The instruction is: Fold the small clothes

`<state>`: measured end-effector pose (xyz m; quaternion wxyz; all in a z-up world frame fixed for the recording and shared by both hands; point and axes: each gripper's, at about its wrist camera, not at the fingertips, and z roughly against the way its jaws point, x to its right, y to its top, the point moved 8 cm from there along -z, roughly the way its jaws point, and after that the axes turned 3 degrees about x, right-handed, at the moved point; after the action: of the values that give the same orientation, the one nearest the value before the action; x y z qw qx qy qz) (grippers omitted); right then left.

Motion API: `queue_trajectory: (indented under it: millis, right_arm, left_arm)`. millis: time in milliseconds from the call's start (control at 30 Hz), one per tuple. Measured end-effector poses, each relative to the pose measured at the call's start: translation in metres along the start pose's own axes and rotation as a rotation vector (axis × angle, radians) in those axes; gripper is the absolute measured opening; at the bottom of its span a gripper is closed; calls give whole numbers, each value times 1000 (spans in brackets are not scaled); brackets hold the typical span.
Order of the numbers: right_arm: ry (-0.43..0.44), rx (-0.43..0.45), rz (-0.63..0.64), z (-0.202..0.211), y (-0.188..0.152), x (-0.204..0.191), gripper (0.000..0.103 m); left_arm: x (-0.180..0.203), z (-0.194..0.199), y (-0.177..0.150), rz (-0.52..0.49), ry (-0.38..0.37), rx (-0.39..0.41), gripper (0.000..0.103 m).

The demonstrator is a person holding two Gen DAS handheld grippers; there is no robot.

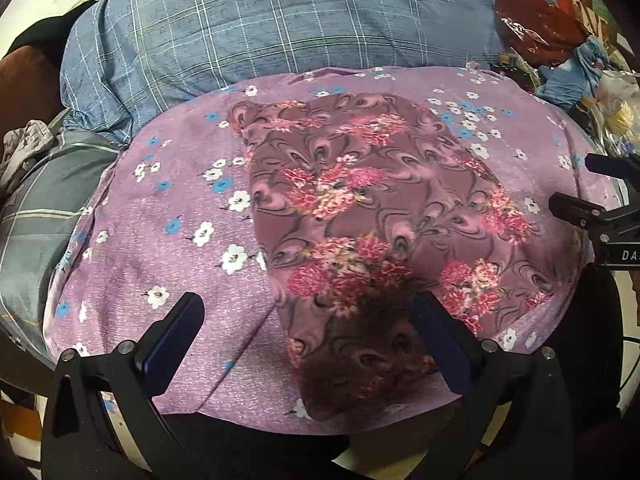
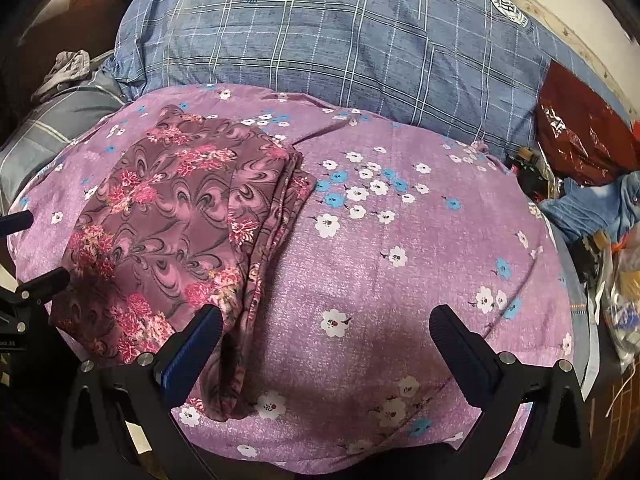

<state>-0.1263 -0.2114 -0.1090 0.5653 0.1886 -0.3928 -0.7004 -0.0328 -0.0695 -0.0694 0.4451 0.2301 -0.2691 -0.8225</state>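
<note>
Black-fingered left gripper [image 1: 306, 322] gapes wide, holding nothing — right gripper [image 2: 326, 330] likewise. Beyond, toward 12 o'clock, the folded floral garment [image 1: 372, 216] lies flat on a lilac flowered cloth [image 2: 400, 264]; farther, a blue plaid pillow [image 2: 340, 40].

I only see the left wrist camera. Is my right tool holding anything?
Observer: No. The right tool is open, with only the purple flowered sheet between its fingers.
Child: Does the folding look done?
Observer: The folded cloth shows several stacked layers along its right edge.
Child: Anything else I'm missing?
Observer: The blue checked pillow has a second round badge near its right end.
</note>
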Motion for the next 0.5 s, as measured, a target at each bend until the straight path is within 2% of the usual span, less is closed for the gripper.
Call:
queue_trajectory:
  millis: [500]
  right_arm:
    - [17, -15, -57, -2, -9, 7, 103]
  left_arm:
    - [16, 0, -1, -10, -36, -21, 103]
